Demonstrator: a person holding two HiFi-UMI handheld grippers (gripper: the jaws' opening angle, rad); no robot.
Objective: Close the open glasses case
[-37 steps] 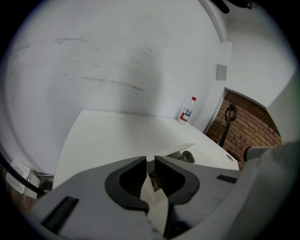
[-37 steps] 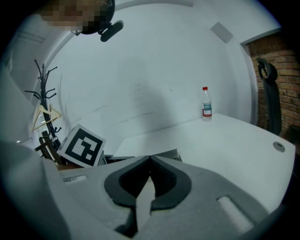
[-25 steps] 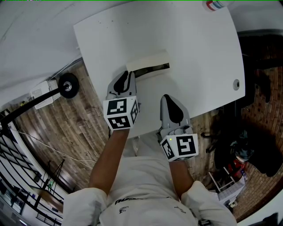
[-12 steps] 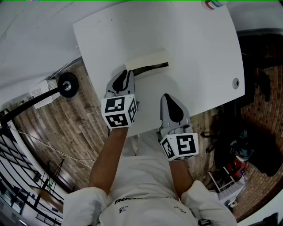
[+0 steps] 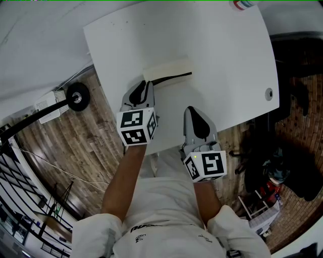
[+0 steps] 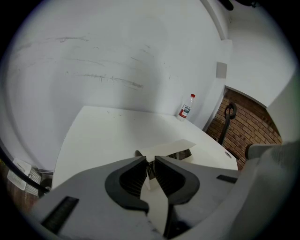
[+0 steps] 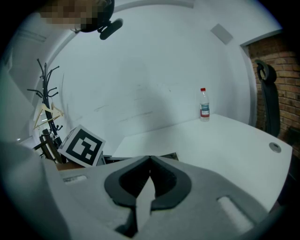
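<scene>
The glasses case (image 5: pixel 167 71) lies on the white table (image 5: pixel 222 55), its cream lid lowered to a thin dark slit along the near side. In the left gripper view the case (image 6: pixel 169 149) shows just past the jaw tips, with its lid tilted slightly up. My left gripper (image 5: pixel 146 83) is shut with its tips at the case's left end (image 6: pixel 150 162); whether they touch it I cannot tell. My right gripper (image 5: pixel 189 111) is shut and empty (image 7: pixel 150 159), over the table near the front edge, right of and nearer to me than the case.
A plastic bottle (image 5: pixel 246 5) stands at the table's far right corner (image 7: pixel 203 105). A round cable hole (image 5: pixel 269 94) sits near the right edge. Wooden floor, a wheeled stand (image 5: pixel 76 95) and dark bags lie around the table.
The case's lid has come down: the dark opening under it has narrowed to a slit. Both grippers have barely moved.
</scene>
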